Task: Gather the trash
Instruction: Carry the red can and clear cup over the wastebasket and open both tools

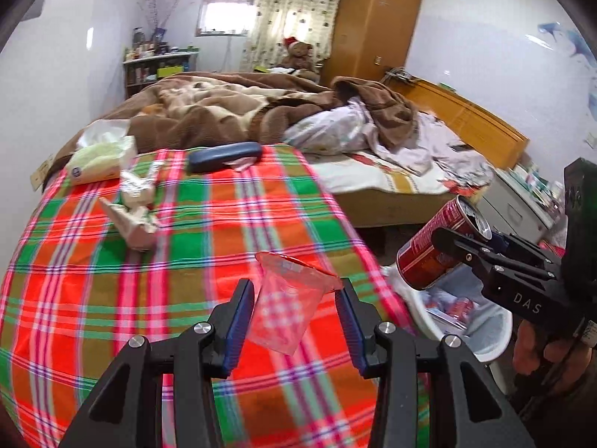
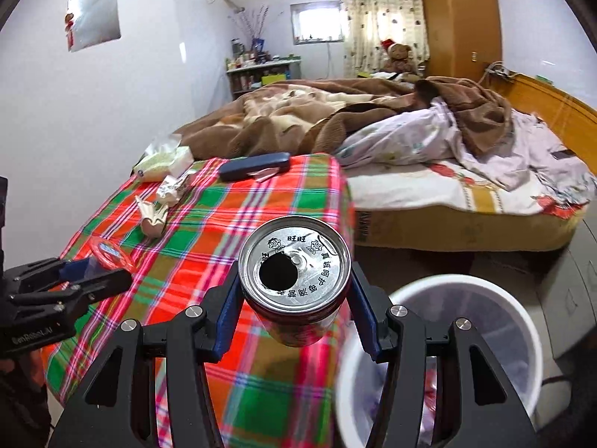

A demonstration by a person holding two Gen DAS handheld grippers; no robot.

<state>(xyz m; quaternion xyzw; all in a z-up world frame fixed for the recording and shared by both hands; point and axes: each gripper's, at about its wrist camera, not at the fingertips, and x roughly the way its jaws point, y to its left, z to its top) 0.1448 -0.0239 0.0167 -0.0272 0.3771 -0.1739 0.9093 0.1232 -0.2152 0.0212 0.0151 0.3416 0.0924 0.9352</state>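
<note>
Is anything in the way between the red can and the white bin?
Nothing visible blocks it. The right gripper holds the red can in the air just beside the white bin's open rim, with only empty space between them.

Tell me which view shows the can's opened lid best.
Right wrist: the can faces the camera, lid print and hole readable, clamped by the right hand-held gripper. Left wrist shows the can side-on, with only a sliver of the lid.
</note>
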